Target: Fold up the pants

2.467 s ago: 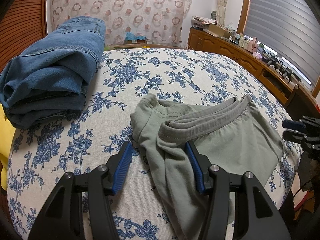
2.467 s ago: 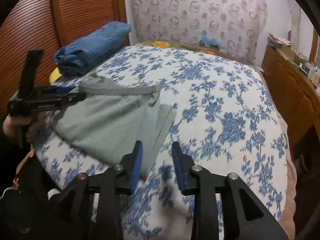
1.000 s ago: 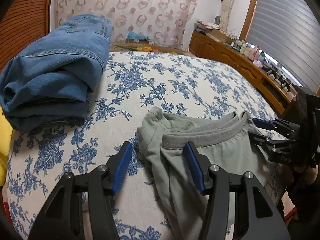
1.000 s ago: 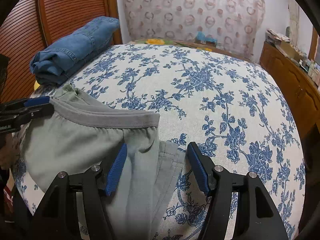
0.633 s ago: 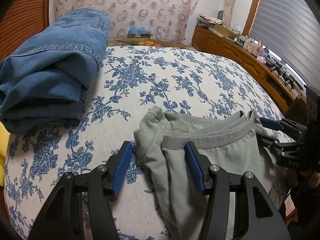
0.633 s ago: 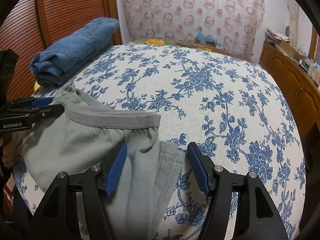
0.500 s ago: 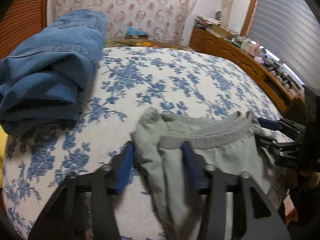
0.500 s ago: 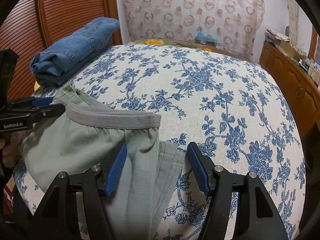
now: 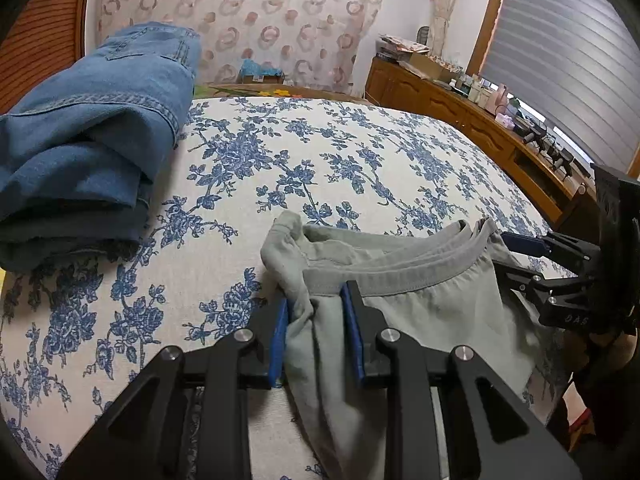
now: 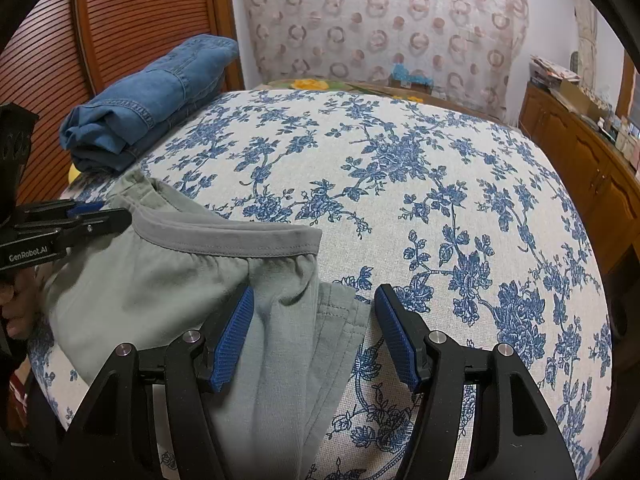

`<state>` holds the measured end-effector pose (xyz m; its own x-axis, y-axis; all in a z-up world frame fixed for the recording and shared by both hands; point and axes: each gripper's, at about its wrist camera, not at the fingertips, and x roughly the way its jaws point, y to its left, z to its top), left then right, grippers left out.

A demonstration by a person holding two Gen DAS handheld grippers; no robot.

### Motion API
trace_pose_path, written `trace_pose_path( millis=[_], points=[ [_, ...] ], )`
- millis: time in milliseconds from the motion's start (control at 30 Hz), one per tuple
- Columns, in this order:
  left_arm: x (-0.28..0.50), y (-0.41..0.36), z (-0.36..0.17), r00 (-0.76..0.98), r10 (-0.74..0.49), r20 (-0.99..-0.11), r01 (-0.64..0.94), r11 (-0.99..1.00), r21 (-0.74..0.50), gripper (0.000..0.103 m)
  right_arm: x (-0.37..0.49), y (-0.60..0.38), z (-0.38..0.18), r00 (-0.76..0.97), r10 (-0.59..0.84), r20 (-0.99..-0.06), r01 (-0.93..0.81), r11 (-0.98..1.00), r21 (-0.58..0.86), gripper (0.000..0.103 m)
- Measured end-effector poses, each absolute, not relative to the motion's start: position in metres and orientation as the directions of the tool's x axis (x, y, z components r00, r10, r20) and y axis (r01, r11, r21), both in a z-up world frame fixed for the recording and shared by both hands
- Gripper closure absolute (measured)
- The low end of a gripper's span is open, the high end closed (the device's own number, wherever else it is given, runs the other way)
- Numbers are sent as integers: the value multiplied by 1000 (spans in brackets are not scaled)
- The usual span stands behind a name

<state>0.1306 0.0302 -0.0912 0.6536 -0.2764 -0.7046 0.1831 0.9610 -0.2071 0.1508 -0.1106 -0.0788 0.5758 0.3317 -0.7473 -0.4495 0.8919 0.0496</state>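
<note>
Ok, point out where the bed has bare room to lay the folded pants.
The floral bedspread lies bare from the grey-green pants across to the wooden cabinets and back toward the patterned curtain. Crowded: the near-left edge with the pants and both grippers, and the far-left corner with the folded jeans.

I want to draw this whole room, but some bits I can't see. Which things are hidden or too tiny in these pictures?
- Green pants: the legs run off the bottom edge in both views, partly behind the left gripper and right gripper.
- Small items on the wooden counter: too small to name.
- Yellow thing: mostly hidden under the folded jeans.
</note>
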Motion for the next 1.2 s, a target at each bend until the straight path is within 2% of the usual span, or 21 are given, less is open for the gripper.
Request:
trace_pose_path(
  millis=[67, 267, 467, 633, 733, 1200],
  points=[
    [130, 30, -92, 654, -278, -704, 182, 960, -211, 78, 150, -110, -79, 579, 332, -745, -450, 892, 48, 40],
    [130, 30, -92, 657, -274, -702, 178, 962, -208, 77, 148, -109, -79, 568, 364, -738, -478, 876, 65, 54],
    [130, 31, -92, 658, -271, -702, 179, 962, -205, 77, 148, -108, -80, 545, 406, -733, -501, 859, 103, 74],
    [127, 30, -90, 670, -268, -692, 188, 963, -190, 88, 150, -110, -79, 521, 432, -736, -500, 853, 147, 90],
    [124, 30, -86, 680, -273, -680, 192, 962, -194, 91, 147, -110, -76, 525, 432, -733, -500, 854, 145, 93],
    [93, 31, -34, 782, -302, -545, 213, 952, -222, 92, 117, -110, -27, 619, 474, -626, -529, 841, 115, 94]
  ],
)
